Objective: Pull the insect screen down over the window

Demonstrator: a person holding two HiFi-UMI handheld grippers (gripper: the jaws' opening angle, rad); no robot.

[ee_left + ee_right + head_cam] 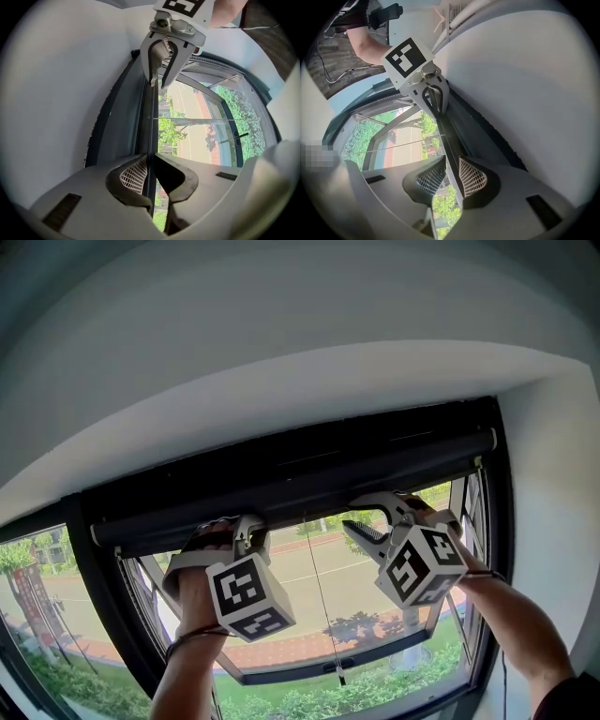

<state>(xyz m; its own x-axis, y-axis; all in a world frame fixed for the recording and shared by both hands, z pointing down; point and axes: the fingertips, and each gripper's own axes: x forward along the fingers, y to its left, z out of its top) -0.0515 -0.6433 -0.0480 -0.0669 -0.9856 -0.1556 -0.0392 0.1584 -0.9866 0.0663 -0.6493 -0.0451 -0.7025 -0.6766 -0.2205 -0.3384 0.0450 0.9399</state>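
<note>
The insect screen is rolled up in a dark housing at the top of the window, and its dark bottom bar lies just under it. My left gripper is raised to the bar's left part. In the left gripper view my left gripper is shut on the bar's thin edge. My right gripper is at the bar's right part. In the right gripper view my right gripper has the bar's edge running between its jaws, with a gap showing between the mesh pads.
A thin pull cord hangs from the bar's middle to a small handle. The dark window frame bounds both sides, with an open sash beyond. White ceiling and wall close in above. Trees and a road lie outside.
</note>
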